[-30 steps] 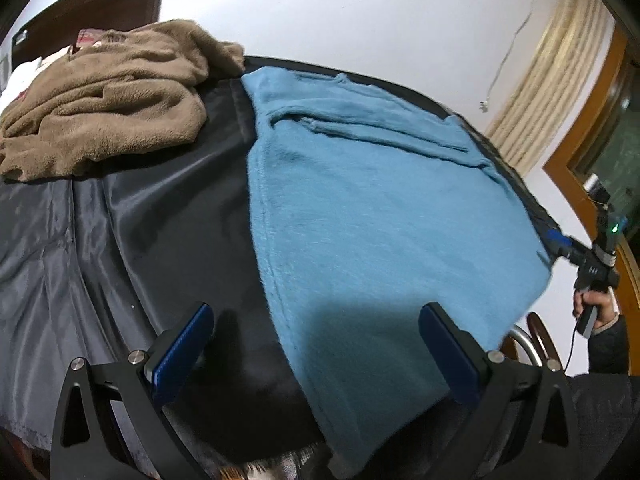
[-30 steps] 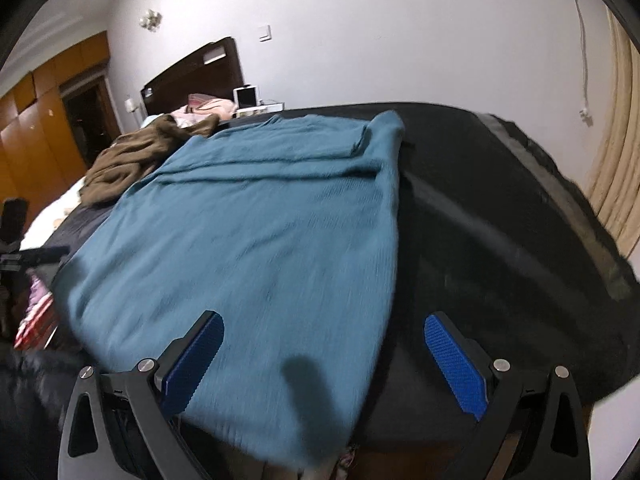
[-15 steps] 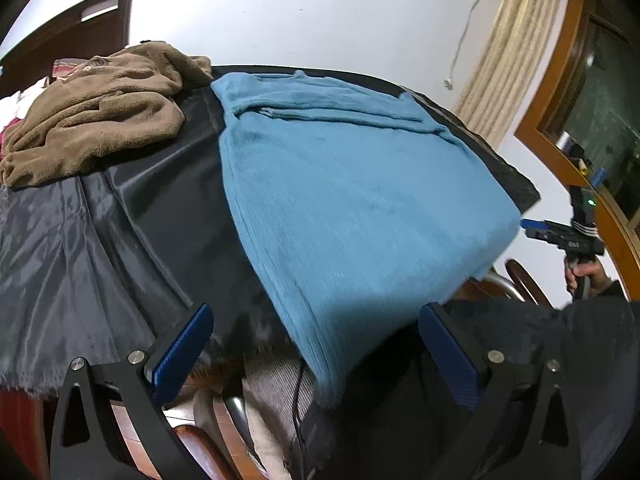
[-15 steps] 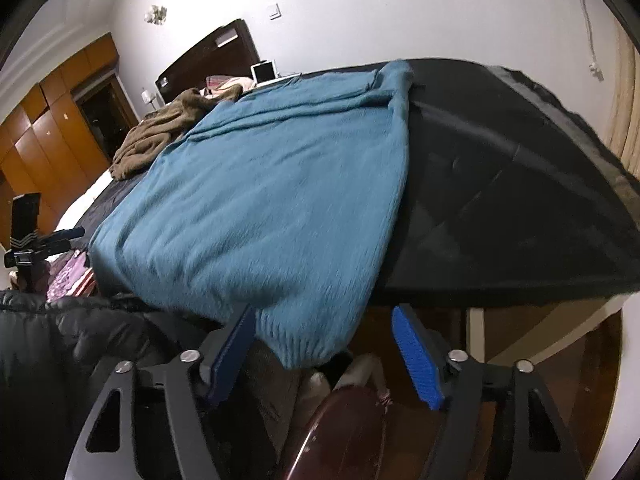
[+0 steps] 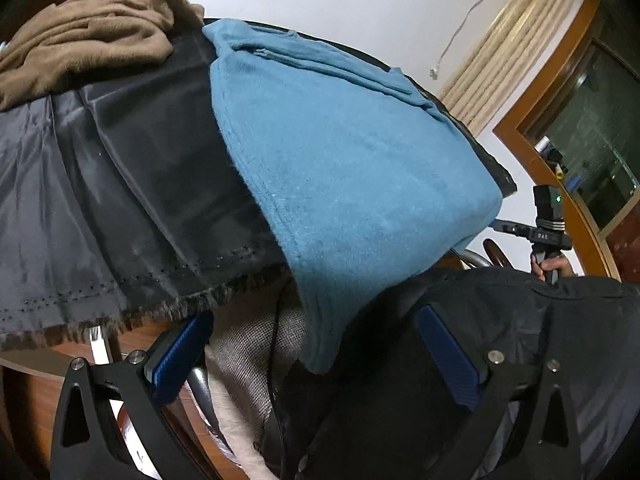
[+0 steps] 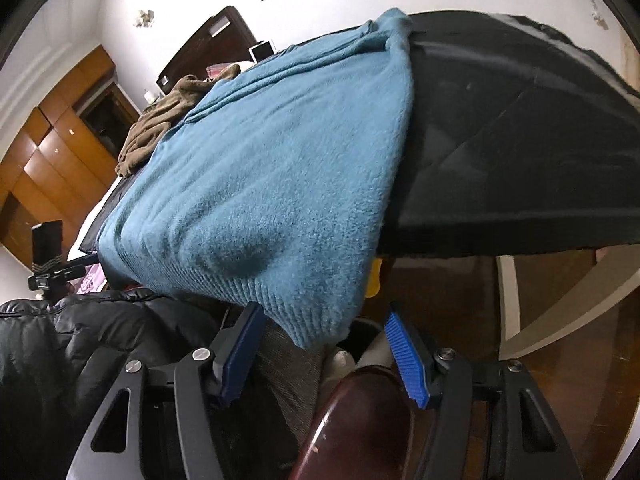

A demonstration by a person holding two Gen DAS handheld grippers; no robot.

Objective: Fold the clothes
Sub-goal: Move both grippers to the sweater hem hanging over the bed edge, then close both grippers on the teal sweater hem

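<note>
Both grippers have dropped from over the tabletop to the near edge, where the blue sweater's (image 6: 280, 168) hem corners hang off: the right gripper (image 6: 320, 354) is closing, its jaws either side of one ribbed corner but not yet pinching it, while the left gripper (image 5: 316, 364) stands wide open just below the other corner. The sweater lies flat on the black cloth (image 5: 132, 168), sleeves folded across the far end; it looks soft, thick and floppy, so I'd take it by those firmer ribbed corners. Farther back sits a crumpled brown garment (image 5: 88, 44).
</note>
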